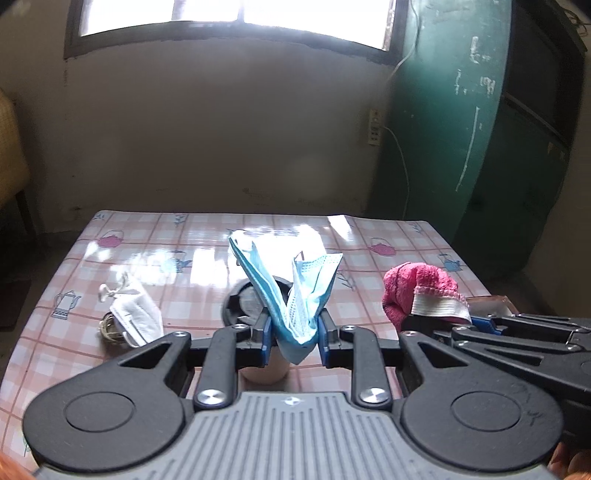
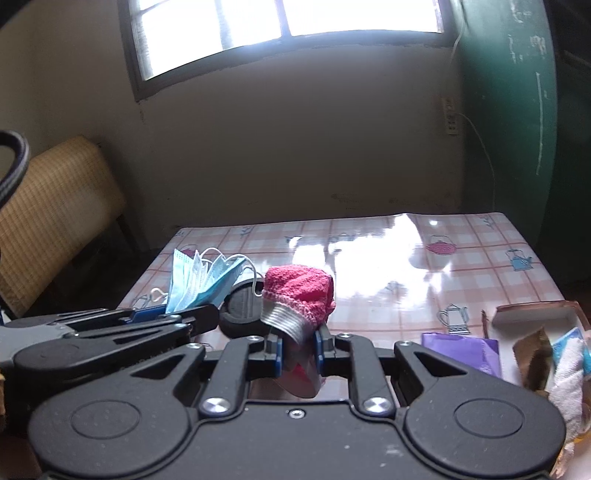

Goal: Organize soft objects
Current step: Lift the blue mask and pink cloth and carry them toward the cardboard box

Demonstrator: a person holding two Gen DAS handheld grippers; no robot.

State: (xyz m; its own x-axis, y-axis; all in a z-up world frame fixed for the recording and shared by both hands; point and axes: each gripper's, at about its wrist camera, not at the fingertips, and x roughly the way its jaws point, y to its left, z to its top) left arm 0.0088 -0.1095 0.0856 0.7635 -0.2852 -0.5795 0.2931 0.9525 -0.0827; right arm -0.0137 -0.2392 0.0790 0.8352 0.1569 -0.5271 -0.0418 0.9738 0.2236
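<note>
We've got both grippers loaded above the pink-checked, teapot-print counter [image 1: 192, 236]. Our left gripper [image 1: 294, 334] has its fingers clamped on a bunched light-blue pleated face mask [image 1: 295, 291], lifted over the round black lid [image 1: 243, 306] of a pale cup. Just right of that lid, our right gripper [image 2: 298, 349] has its fingers pinched on a pink knitted sock with a white ribbed cuff [image 2: 299, 291]. Left of the lid, a folded white mask [image 1: 135, 314] lies on the counter.

1. Checked tablecloth [image 1: 192, 236], teapot print, glare from window [image 1: 236, 14].
2. Black round lid [image 1: 242, 306] on a white cup [image 1: 264, 371].
3. Green door [image 1: 443, 110] right; woven chair [image 2: 55, 206] left.
4. Purple packet [image 2: 461, 350] on the cloth.
</note>
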